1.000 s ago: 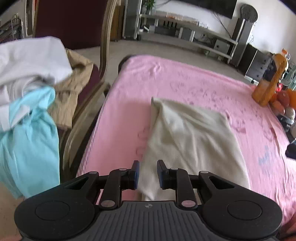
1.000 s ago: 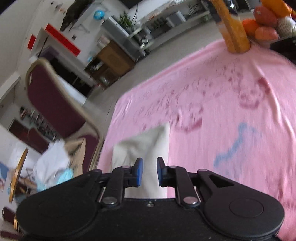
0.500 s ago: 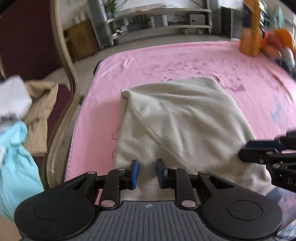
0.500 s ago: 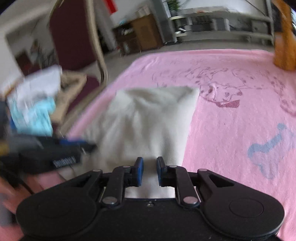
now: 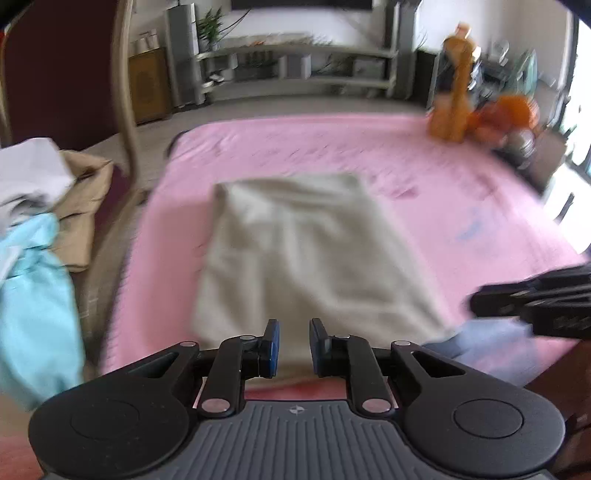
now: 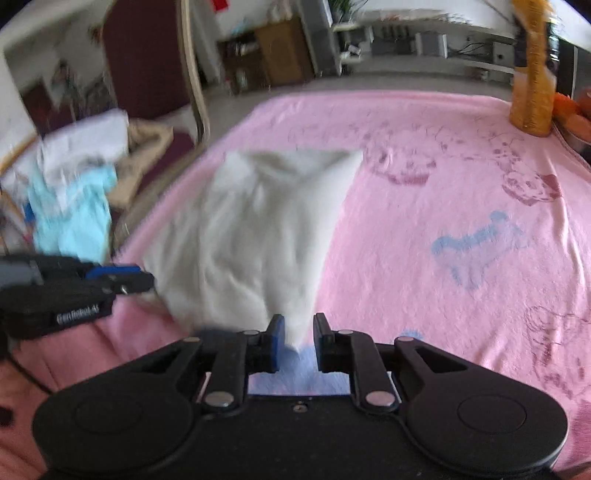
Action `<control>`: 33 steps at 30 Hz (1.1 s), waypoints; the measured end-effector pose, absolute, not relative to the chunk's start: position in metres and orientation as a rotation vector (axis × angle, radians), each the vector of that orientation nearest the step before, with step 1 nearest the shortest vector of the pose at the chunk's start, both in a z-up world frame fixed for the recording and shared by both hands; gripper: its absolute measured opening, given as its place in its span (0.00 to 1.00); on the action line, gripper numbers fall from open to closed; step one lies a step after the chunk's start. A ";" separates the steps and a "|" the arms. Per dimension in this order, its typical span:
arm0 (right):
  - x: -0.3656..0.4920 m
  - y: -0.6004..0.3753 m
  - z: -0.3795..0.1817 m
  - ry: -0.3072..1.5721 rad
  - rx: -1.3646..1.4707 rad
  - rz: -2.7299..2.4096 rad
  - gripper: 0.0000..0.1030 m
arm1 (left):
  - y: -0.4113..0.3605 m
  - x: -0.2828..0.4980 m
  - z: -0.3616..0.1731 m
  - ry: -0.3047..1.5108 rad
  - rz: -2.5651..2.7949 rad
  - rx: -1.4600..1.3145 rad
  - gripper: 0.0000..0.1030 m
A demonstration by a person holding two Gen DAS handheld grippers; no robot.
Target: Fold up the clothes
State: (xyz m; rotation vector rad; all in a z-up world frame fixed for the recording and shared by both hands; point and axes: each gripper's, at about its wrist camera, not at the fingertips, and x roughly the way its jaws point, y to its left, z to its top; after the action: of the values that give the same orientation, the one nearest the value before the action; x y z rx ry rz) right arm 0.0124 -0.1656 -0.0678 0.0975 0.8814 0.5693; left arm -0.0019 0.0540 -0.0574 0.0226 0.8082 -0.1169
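On the far left, a pile of clothes [image 5: 33, 229] lies on a dark red chair [image 5: 122, 110]. The left gripper [image 5: 292, 343] hovers at the near edge of the folded cream garment [image 5: 303, 251], its jaws parted with nothing between them. The garment lies flat on the pink blanket [image 6: 443, 206]. The right gripper [image 6: 298, 341] is likewise released, with the garment's near right corner between its fingers. Far right stands an orange bottle [image 6: 532, 74].

Setting: home living room. Evidence: long low media shelf [image 5: 295, 59] along the far wall, potted plant [image 5: 212, 29], wooden cabinet [image 5: 147, 88], maroon upholstered chair [image 5: 66, 74] heaped with laundry [image 5: 33, 221], worktop under pink cartoon-print blanket [image 6: 461, 206].
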 end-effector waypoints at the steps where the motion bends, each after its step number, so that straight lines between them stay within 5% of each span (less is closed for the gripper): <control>1: 0.014 -0.165 -0.067 0.874 0.126 0.590 0.15 | 0.049 0.001 -0.058 0.810 -0.149 0.012 0.15; 13: 0.021 -0.133 -0.094 1.015 0.041 0.656 0.14 | 0.020 -0.002 -0.085 0.990 -0.242 0.169 0.15; 21: 0.024 -0.167 -0.018 0.849 0.171 0.660 0.16 | 0.089 0.003 -0.016 0.808 -0.116 -0.077 0.30; 27: 0.070 -0.177 0.023 0.768 0.228 0.680 0.30 | 0.131 0.058 -0.002 0.829 -0.065 -0.155 0.43; 33: 0.137 -0.180 -0.030 0.895 0.343 0.636 0.40 | 0.162 0.110 -0.054 0.996 -0.024 -0.364 0.43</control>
State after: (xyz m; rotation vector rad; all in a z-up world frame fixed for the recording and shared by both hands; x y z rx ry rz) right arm 0.1368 -0.1803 -0.0297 0.3429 0.8953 0.6362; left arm 0.1101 0.1623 -0.0542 -0.3641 0.9955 -0.0244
